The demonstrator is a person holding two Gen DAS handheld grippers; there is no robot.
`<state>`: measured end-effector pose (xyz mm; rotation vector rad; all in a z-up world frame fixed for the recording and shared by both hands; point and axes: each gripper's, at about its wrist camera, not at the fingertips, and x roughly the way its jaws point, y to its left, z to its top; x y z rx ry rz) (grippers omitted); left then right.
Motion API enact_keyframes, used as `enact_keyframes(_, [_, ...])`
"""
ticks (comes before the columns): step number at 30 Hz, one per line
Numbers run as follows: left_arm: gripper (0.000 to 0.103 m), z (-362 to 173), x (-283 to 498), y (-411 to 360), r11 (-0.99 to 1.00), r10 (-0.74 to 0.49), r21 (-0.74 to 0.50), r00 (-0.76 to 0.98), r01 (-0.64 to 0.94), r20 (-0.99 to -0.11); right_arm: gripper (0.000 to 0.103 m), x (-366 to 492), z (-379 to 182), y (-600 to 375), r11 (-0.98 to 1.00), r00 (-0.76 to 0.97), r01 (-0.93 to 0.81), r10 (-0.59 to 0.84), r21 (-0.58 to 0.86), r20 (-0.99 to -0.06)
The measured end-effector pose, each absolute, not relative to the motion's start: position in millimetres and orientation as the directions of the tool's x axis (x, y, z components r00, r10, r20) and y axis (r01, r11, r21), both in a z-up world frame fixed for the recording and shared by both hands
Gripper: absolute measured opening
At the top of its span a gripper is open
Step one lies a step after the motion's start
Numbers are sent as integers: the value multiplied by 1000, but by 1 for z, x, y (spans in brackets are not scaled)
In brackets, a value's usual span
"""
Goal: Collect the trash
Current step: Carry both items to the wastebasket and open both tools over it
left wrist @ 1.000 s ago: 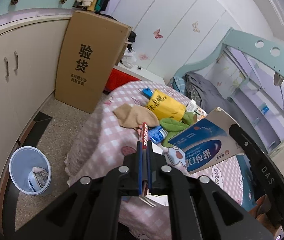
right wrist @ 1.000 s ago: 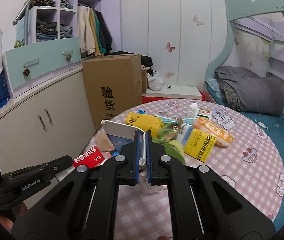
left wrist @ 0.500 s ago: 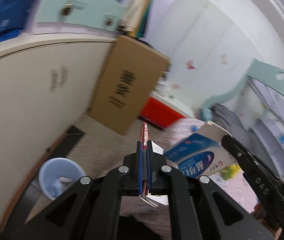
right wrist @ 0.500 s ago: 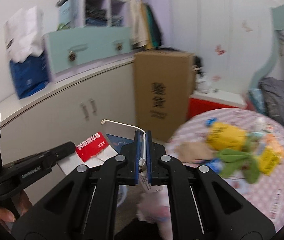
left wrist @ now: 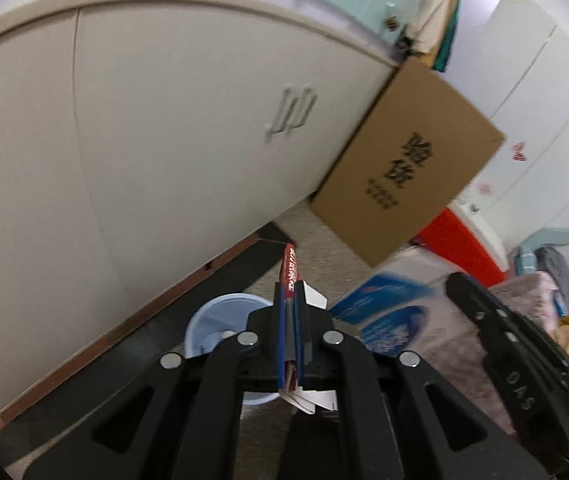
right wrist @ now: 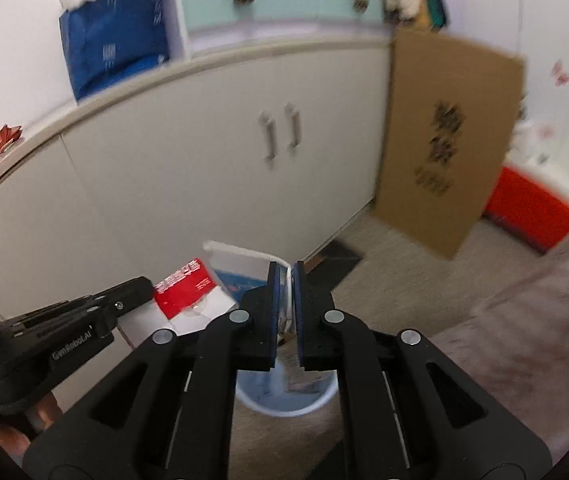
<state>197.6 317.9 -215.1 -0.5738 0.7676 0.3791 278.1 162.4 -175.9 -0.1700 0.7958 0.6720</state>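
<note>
Two flat boxes are held over the bin, ready to be dropped.

The left fingers are pinched on a thin red and white box that stands on edge and points forward. The right fingers are pinched on a flat blue and white box, also on edge. The round, pale blue plastic bin is seen on the floor just below both grips, and is nearer under the right one.

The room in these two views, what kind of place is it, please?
Most likely a bedroom in a home: a bed with bedding at the right edge, clothes hanging above the cabinet, and butterfly stickers on the white wall.
</note>
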Motion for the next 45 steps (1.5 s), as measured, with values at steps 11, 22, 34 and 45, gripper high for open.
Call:
enact_keyframes(11, [3, -253, 212, 321, 791, 96, -309, 606, -528, -790, 43, 275, -215, 156, 797, 458, -588, 468, 137, -756])
enact_keyframes(22, [3, -255, 220, 308, 813, 91, -288, 599, -506, -795, 50, 275, -215, 141, 821, 470, -548, 461, 161, -752])
enact_keyframes(34, [5, -253, 248, 306, 821, 97, -279, 603, -498, -792, 59, 281, -210, 118, 844, 502, -492, 474, 212, -723])
enact_keyframes(45, [63, -256, 239, 302, 799, 112, -278, 586, -533, -803, 60, 278, -207, 103, 853, 504, -467, 473, 232, -723])
